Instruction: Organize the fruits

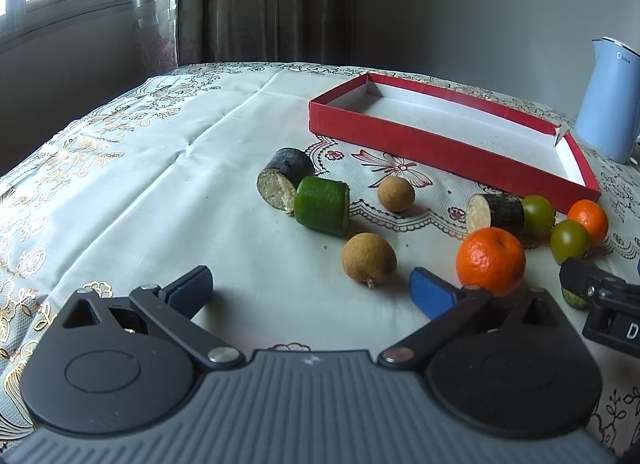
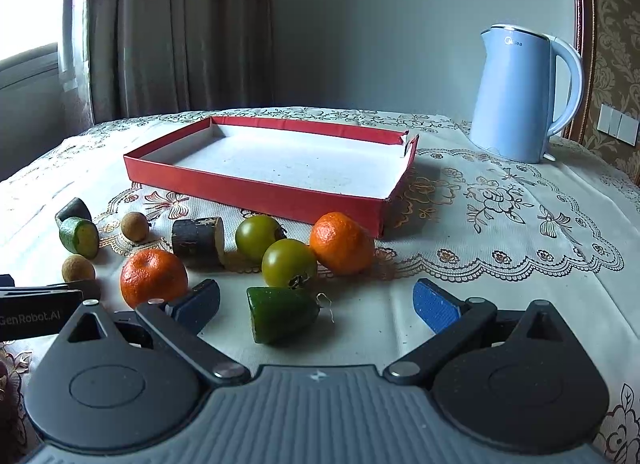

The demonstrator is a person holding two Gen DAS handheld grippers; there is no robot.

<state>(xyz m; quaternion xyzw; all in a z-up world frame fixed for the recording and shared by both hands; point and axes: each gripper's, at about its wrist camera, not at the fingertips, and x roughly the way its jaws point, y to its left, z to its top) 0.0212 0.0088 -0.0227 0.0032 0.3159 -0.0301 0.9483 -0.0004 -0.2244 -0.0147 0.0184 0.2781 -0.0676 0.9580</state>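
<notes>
An empty red tray [image 1: 432, 151] with a white inside lies at the back of the table; it also shows in the right wrist view [image 2: 256, 193]. Fruits lie loose in front of it: two oranges [image 1: 491, 260] [image 2: 342, 243], two green tomatoes [image 2: 289, 263] [image 2: 257, 237], two brown longans [image 1: 369, 260] [image 1: 395, 194], dark cane pieces [image 1: 498, 213] [image 1: 285, 177], a green cane piece [image 1: 322, 201] and a green wedge [image 2: 280, 314]. My left gripper [image 1: 310, 292] is open, just short of the near longan. My right gripper [image 2: 316, 304] is open, with the green wedge between its fingers.
A light blue electric kettle [image 2: 520, 97] stands at the back right beside the tray. A lace-patterned cloth [image 1: 160, 167] covers the table. Curtains and a window are behind at the left. The right gripper's body [image 1: 600, 300] shows at the left view's right edge.
</notes>
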